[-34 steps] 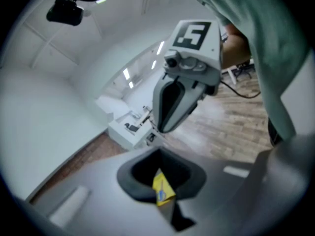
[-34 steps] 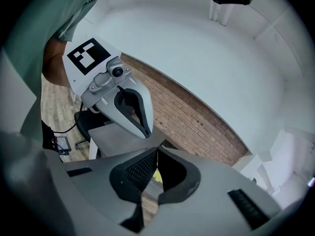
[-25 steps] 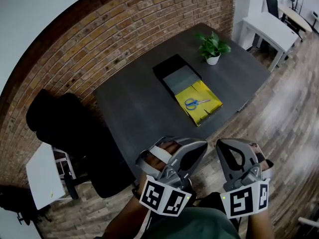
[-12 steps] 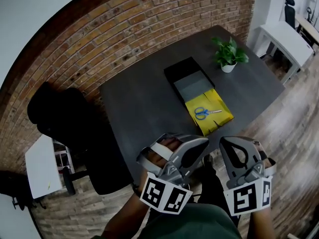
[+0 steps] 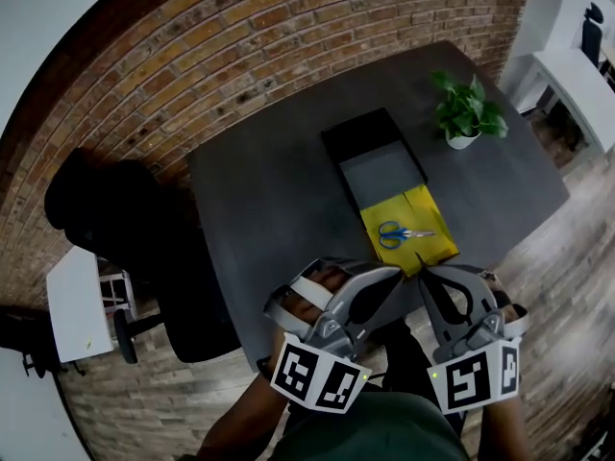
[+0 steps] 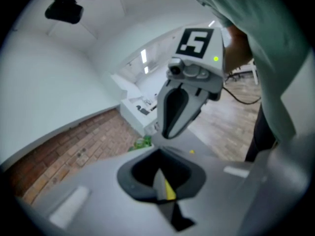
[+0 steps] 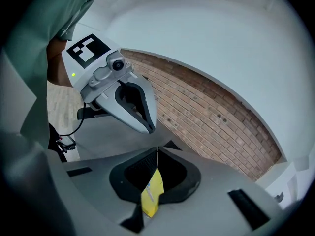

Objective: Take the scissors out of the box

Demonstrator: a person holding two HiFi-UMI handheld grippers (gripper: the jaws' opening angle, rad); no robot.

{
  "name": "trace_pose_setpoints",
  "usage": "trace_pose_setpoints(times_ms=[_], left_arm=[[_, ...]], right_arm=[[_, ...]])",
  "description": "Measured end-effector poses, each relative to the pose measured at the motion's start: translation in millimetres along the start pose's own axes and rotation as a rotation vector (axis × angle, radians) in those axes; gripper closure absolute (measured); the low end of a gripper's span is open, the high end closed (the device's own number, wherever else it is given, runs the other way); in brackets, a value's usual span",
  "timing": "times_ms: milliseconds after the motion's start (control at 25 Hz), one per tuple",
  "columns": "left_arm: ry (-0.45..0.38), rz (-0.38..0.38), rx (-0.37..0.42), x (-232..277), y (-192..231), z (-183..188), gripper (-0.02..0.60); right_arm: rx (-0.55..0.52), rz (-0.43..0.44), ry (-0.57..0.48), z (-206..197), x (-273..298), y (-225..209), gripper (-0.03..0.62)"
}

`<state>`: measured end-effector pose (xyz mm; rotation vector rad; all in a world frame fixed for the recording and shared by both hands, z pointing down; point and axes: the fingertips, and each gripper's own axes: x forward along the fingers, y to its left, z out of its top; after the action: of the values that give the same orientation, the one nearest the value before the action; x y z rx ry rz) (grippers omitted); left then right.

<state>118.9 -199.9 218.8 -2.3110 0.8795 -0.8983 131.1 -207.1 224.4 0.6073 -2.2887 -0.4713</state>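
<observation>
1. The left gripper [image 5: 384, 275] was clenched, jaws together and empty. The right gripper [image 5: 429, 277] was the same, with nothing between its tips.
2. Both pointed forward and down over the near edge of the table [image 5: 269, 219]. The right tip was just beside the near edge of the yellow panel [image 5: 428, 209], and neither gripper touched anything.
3. The scissors [image 5: 404, 233] lay flat on that yellow panel, at the near end of the box [image 5: 360, 128]. Their blue handles pointed left and the blades right, apparently closed.
4. Handling, as a judgement: the scissors should be light and rigid, but they lay low against the panel. The metal blades would likely be thin and slippery. The handle loops or the pivot just beside them offer the thickest hold, so the jaws must open first and come down across that part.
5. A plant [image 5: 466, 113] stood at the far right of the table, well apart from the scissors.
6. Against the earlier head views, the table and box sat closer under the grippers. The tips had been short of the table edge and now reached it. The scissors had not shifted on the panel.
</observation>
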Motion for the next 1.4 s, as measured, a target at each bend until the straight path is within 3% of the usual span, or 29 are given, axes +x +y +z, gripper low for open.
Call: trace_pose_setpoints(times_ms=[880,1400], left_arm=[[0.139,-0.025,-0.192,89.1,-10.7,-87.4,0.581],[0.207,-0.016,-0.257,115.2,-19.3,-131.3,0.581]], right_arm=[[0.023,0.321,0.071,-90.4,120.1,1.2,0.585],[0.022,0.44,0.099,-131.2,171.3,13.6,0.583]])
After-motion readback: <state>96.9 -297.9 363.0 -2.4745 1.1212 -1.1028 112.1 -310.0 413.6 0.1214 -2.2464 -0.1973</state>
